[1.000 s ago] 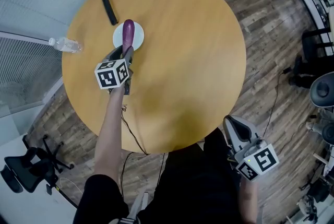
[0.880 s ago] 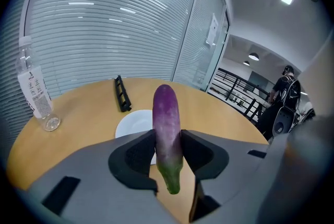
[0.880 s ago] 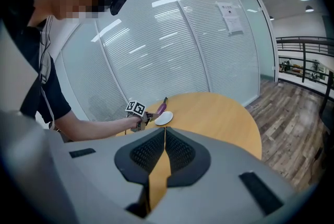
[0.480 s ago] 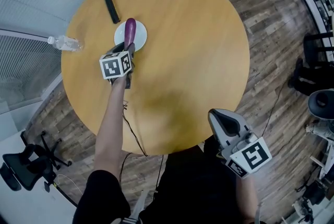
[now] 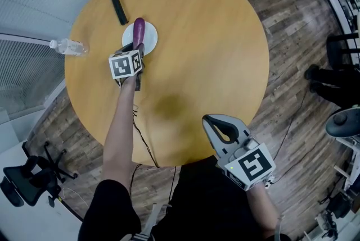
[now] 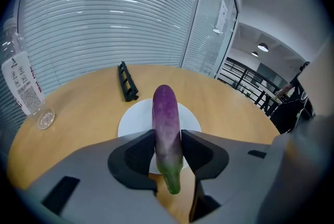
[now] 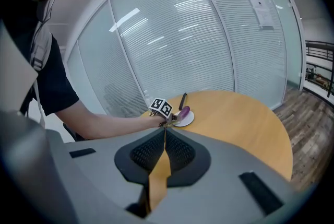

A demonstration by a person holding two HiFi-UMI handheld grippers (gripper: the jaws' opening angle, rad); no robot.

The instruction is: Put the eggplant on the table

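A purple eggplant (image 5: pixel 138 32) with a green stem end lies lengthwise between the jaws of my left gripper (image 5: pixel 137 49), which is shut on its lower half. In the left gripper view the eggplant (image 6: pixel 167 129) points away over a small white plate (image 6: pixel 135 118), and I cannot tell whether it touches the plate. That plate (image 5: pixel 149 39) sits at the far left of the round wooden table (image 5: pixel 202 37). My right gripper (image 5: pixel 208 119) hovers at the table's near edge, shut and holding nothing. In its own view the right gripper (image 7: pixel 164 135) has both pads pressed together.
A black bar (image 5: pixel 117 4) lies on the table beyond the plate. A clear water bottle (image 5: pixel 70 47) lies at the table's left edge. A cable (image 5: pixel 143 144) hangs off the near edge. A black office chair (image 5: pixel 28 181) stands on the wood floor at lower left.
My right gripper has swung left from beside the person's body to the table's near edge. My left gripper has shifted slightly toward the plate, still gripping the eggplant.
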